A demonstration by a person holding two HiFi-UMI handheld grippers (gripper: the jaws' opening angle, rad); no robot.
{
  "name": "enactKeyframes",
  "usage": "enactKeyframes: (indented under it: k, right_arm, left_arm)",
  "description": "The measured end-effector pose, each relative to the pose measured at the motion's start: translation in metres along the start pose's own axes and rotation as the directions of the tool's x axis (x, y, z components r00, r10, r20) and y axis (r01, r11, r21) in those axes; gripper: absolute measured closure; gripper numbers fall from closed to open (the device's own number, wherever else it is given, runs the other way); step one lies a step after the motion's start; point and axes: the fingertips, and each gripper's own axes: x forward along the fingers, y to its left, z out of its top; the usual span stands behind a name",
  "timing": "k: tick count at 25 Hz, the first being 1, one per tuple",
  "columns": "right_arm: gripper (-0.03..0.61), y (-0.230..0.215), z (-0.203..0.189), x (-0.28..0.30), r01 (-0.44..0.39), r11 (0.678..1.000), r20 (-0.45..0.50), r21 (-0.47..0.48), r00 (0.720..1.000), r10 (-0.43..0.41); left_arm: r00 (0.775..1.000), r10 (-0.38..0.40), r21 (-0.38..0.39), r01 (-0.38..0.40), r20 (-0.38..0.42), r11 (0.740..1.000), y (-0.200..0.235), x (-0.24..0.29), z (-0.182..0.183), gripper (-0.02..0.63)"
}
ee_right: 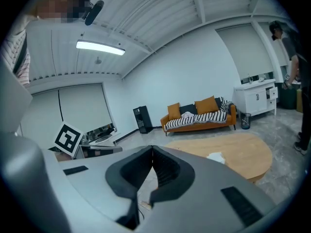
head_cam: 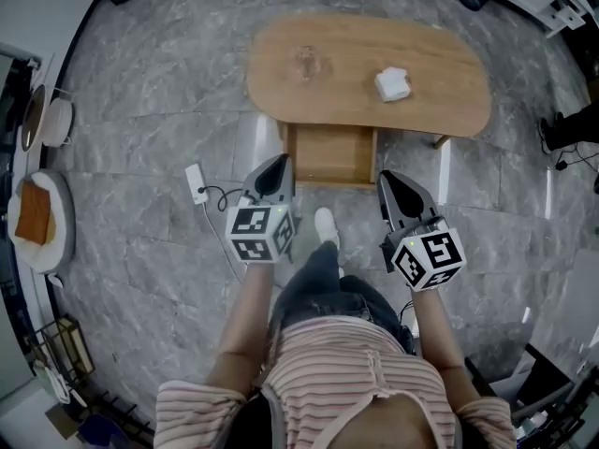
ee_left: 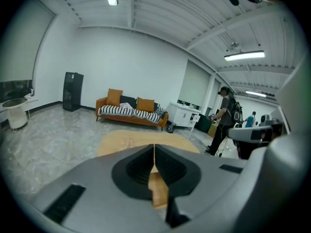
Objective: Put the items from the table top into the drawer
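Pressed together on nothing at left claw (head_cam: pixel 274 164) and right claw (head_cam: pixel 393 178) alike; held side by side short of the worktop (head_cam: pixel 440 101); pulled out under its near edge, a drawer (head_cam: pixel 329 162) showing bare wood; on the worktop's right half, well apart from both, a white squarish packet (head_cam: pixel 392 84), long axis unclear.

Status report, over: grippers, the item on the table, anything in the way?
Both shut and empty: left gripper, right gripper, short of the table. On top, white item, untouched. Below, drawer open, nothing blocking it.
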Motion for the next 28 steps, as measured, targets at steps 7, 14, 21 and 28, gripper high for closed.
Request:
enactKeyframes:
  k: [7, 14, 21, 28]
  right_arm:
    - [0.569, -0.009, 0.014, 0.043, 0.000, 1.000, -0.043, -0.027, 0.999, -0.001]
    - [0.569, -0.018, 0.019, 0.069, -0.005, 0.998, -0.083, -0.058, 0.997, 0.000]
    - [0.569, -0.065, 0.031, 0.078, -0.020, 0.999, -0.102, -0.029, 0.995, 0.016]
    - [0.569, -0.155, 0.041, 0.074, -0.009, 1.000, -0.127, -0.015, 0.992, 0.007]
  left_arm:
    - [1.000, -0.006, -0.037, 0.006, -0.001, 0.999, 0.023, 0.036, 0.014, 0.598]
    - [0.999, -0.025, -0.040, 0.024, -0.032, 0.999, 0.027, 0.061, 0.012, 0.598]
    - [0.992, 0.005, -0.043, -0.011, -0.128, 0.999, 0.005, 0.114, -0.002, 0.598]
    - [0.981, -0.003, -0.088, -0.014, -0.194, 0.996, -0.054, 0.189, -0.013, 0.598]
